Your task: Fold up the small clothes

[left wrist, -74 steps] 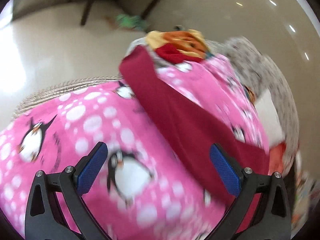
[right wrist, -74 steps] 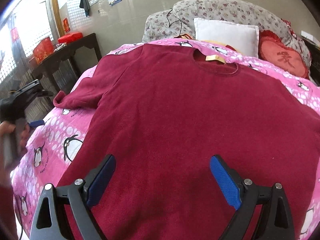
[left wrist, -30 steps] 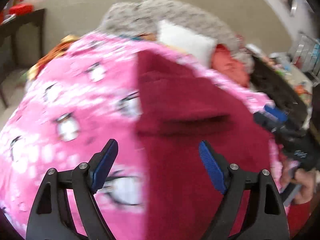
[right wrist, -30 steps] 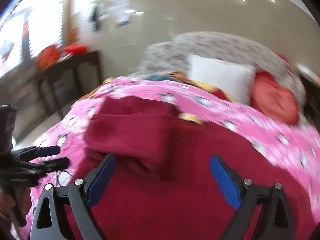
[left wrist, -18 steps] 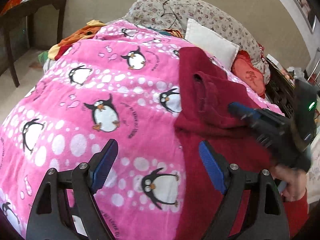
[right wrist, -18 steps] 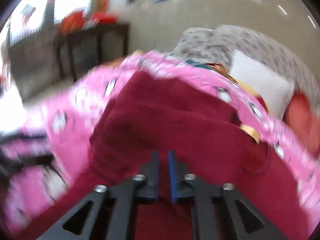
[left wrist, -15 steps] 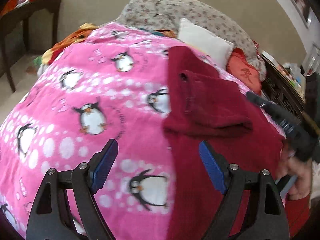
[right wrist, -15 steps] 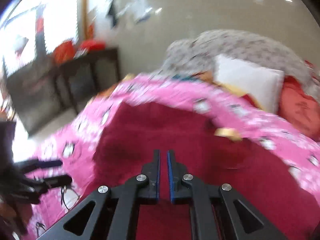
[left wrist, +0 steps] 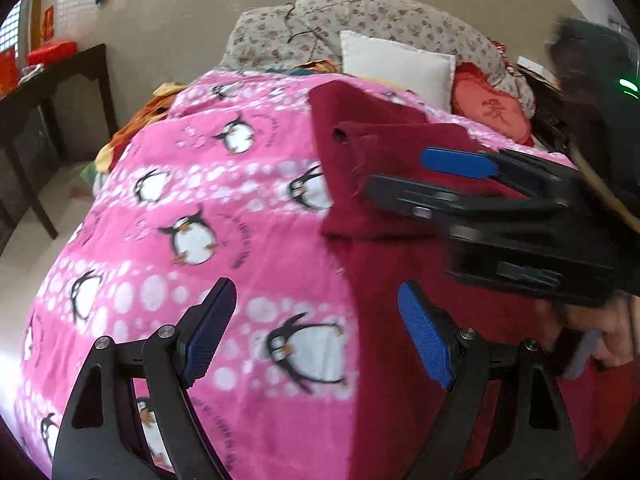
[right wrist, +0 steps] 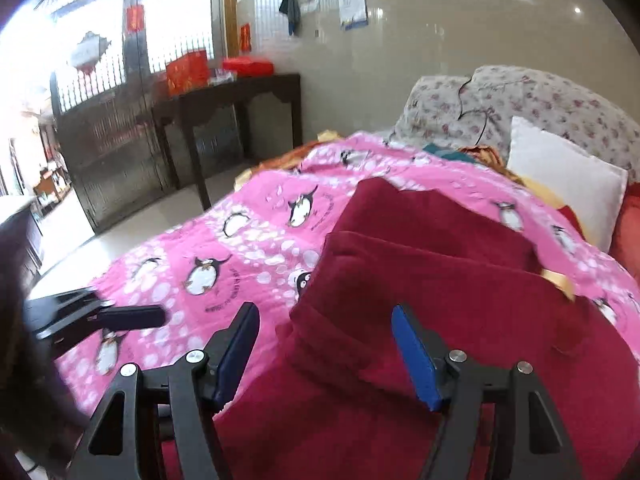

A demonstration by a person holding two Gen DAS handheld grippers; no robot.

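A dark red sweater [right wrist: 440, 280] lies on the pink penguin blanket [right wrist: 224, 256] of a bed, its left sleeve [right wrist: 424, 252] folded in over the body. In the left wrist view the sweater [left wrist: 384, 264] fills the right side. My left gripper [left wrist: 316, 336] is open and empty above the blanket at the sweater's left edge. My right gripper [right wrist: 326, 352] is open and empty just above the folded sleeve's lower end; it also shows in the left wrist view [left wrist: 432, 176], reaching in from the right.
A white pillow [right wrist: 560, 184], a red cushion [left wrist: 492, 112] and a floral quilt [right wrist: 520, 104] lie at the head of the bed. A dark wooden table [right wrist: 224, 104] stands left of the bed by a barred door. Loose clothes [left wrist: 132, 128] hang off the bed's left side.
My right gripper was shut on the sleeve half a second ago; it has let go and opened. The sleeve now rests folded on the sweater. My left gripper stayed open.
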